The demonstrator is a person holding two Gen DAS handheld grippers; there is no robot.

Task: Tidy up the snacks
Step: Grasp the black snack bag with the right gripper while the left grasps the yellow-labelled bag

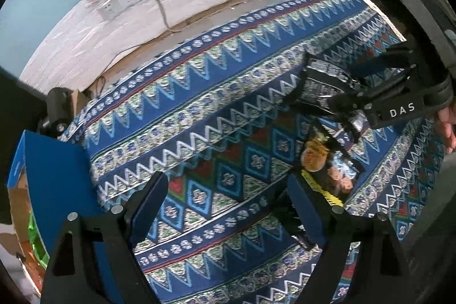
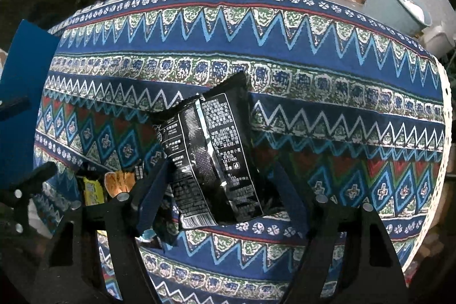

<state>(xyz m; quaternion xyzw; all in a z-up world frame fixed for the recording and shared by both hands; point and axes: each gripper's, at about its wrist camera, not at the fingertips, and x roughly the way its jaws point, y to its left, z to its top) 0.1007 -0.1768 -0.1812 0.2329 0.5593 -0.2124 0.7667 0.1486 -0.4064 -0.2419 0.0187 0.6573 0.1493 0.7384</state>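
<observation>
Right wrist view: my right gripper (image 2: 219, 190) points steeply down over the black snack packet (image 2: 213, 158), which lies back-side up on the patterned tablecloth (image 2: 313, 70). Its long axis runs away from me, tilted a bit left at the far end, and its near half sits between the fingers. Jaws are spread either side of it; I can't see either pad pressing on it, so I read no grip yet. This hand is clearly the nearer one.

Just left of that packet is a second snack bag with a yellow strip and pictured food (image 1: 327, 170), partly under the right gripper's left finger (image 2: 154, 198), so a pinch could snag it.

Left gripper (image 1: 228, 207) is open and empty over bare cloth, the second bag just beside its right finger. Blue box (image 1: 57, 175) stands at the table's left edge, probably the drop-off, well apart from both packets. Nothing blocks the way there.
</observation>
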